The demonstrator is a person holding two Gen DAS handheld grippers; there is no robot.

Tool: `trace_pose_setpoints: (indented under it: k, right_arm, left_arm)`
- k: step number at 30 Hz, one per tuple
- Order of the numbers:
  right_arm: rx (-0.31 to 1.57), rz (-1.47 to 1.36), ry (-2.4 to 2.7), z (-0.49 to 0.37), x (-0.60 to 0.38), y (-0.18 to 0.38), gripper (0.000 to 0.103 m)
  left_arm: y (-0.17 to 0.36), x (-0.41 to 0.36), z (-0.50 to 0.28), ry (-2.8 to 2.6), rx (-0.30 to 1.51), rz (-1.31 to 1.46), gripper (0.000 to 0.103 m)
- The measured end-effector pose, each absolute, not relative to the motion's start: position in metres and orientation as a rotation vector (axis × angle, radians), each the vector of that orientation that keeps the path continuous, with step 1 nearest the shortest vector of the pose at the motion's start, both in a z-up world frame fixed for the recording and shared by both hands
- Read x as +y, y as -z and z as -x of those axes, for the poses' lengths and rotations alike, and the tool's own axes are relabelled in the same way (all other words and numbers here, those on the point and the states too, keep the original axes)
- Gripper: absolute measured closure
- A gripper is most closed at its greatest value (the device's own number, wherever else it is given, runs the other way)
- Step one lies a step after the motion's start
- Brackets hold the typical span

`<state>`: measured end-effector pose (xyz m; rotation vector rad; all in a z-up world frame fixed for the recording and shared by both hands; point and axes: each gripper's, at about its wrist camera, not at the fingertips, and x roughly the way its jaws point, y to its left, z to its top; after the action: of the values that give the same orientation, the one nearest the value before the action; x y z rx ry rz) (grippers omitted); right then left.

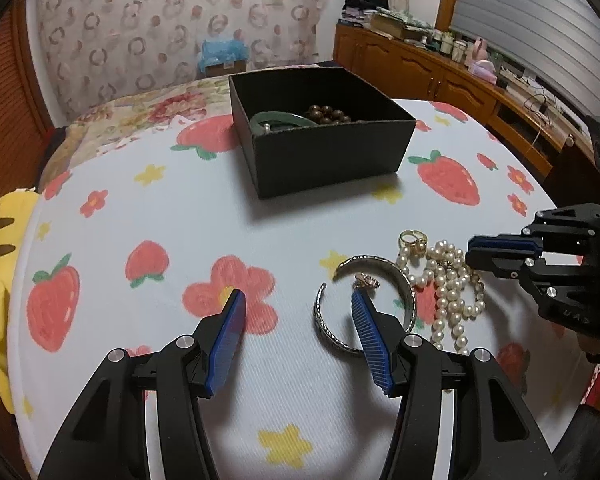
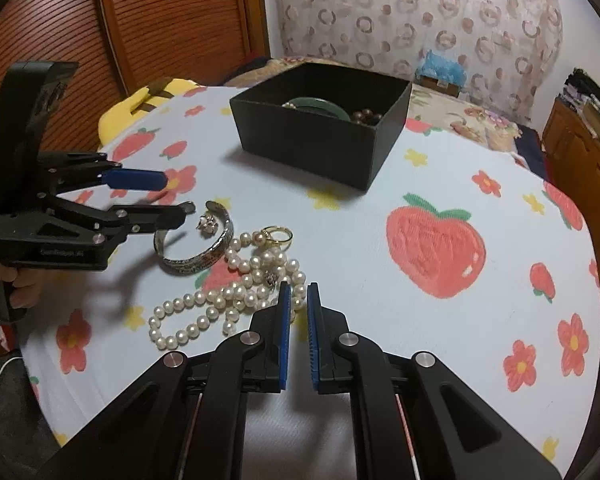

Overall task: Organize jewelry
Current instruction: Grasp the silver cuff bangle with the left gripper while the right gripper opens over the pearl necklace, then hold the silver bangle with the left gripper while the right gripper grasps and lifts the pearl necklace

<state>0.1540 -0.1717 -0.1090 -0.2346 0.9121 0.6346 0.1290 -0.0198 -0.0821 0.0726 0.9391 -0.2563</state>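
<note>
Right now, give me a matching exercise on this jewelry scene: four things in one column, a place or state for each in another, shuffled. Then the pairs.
Things:
1. green bangle
2. pearl necklace
3. silver cuff bracelet
4. left gripper

Places or states:
A. jaws apart, nothing between the pads
B. lying inside the black box
C. open-ended band on the cloth, beside the pearls
D. loose heap on the cloth, near the right gripper

Pairs: 1-B, 2-D, 3-C, 4-A
</note>
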Motion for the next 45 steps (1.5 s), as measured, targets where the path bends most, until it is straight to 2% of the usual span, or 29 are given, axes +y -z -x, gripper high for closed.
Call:
trace_pose_setpoints:
  k: [13, 17, 21, 23, 25, 37, 45]
  right_arm:
    - [0.937, 0.252, -0.611, -0.169, -0.163, 0.116, 0.092]
    - [0.932, 0.265, -0.61, -0.166, -0.163, 0.113, 0.091]
    - [0.924, 0.263, -0.615, -0.166, -0.165, 0.112, 0.091]
    - [0.921, 0.264, -0.618, -0.165, -0.165, 0.111, 0.091]
    - [0.916, 0.265, -0.621, -0.164, -0.165, 0.113, 0.091]
    - [0.915, 0.2, -0.67, -0.163, -0.171, 0.109, 0.094]
    - [0.815, 0.202, -0.688, -0.155, -0.171, 0.071, 0.094]
  left_arm:
    - [0.087, -0.023, -0.129, 0.25, 0.949, -0.08, 0.051]
    - [0.087, -0.023, -0.127, 0.24, 0.943, -0.092, 0.067]
    - [0.086, -0.023, -0.128, 0.248, 0.942, -0.091, 0.078]
    - [0.086, -0.025, -0.128, 0.25, 0.941, -0.095, 0.091]
    - [0.086, -0.026, -0.128, 0.255, 0.944, -0.091, 0.096]
    - [0.08, -0.016, -0.124, 0.235, 0.93, -0.027, 0.099]
    - [0.059, -0.008, -0.117, 0.23, 0.863, 0.007, 0.099]
